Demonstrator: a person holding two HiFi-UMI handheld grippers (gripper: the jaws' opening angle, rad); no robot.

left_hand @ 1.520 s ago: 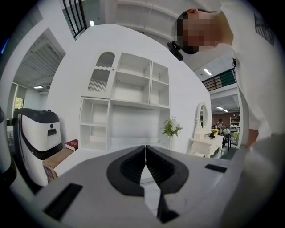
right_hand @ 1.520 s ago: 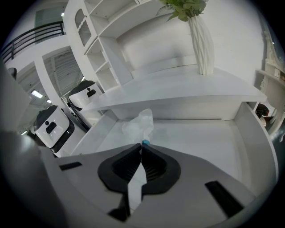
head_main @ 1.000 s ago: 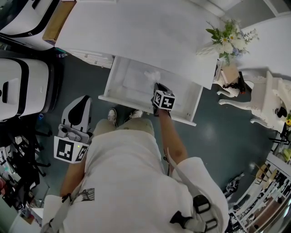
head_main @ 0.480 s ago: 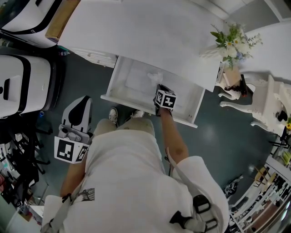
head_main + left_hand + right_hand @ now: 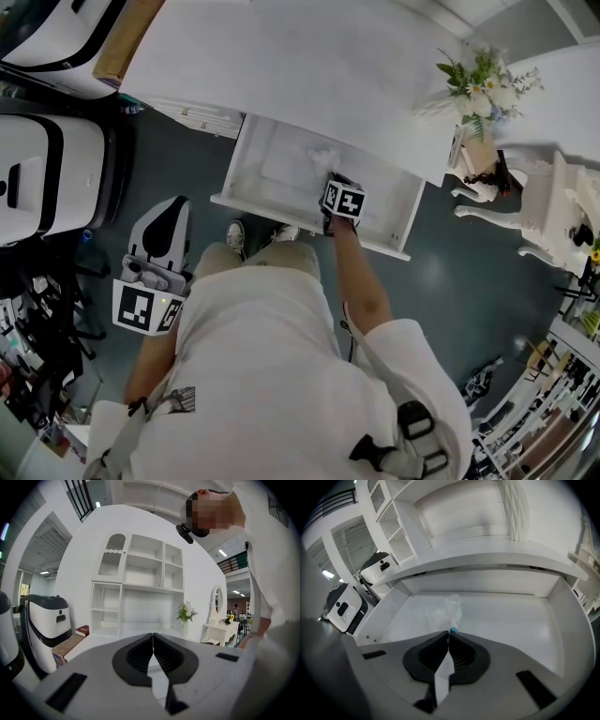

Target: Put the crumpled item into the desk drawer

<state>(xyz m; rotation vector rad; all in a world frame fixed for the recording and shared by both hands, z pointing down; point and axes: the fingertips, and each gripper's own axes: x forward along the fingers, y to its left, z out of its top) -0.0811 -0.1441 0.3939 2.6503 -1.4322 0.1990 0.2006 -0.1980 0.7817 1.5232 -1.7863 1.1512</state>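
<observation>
Since a second ago the right gripper (image 5: 450, 634) has only crept sideways over the open white desk drawer (image 5: 525, 620). The crumpled item (image 5: 444, 612), clear wrinkled plastic with a small blue end, lies on the drawer floor left of centre. The right jaws are together, tips at that blue end. The left gripper (image 5: 153, 637) is closed on nothing, well apart from the drawer.

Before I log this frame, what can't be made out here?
- Right gripper view: whether the shut right gripper pinches the crumpled item or only touches it. Its tips cover the contact.
- Head view: the crumpled item is small, pale against white, and partly behind that gripper.
- Head view: the back of the drawer is hidden under the desk.
</observation>
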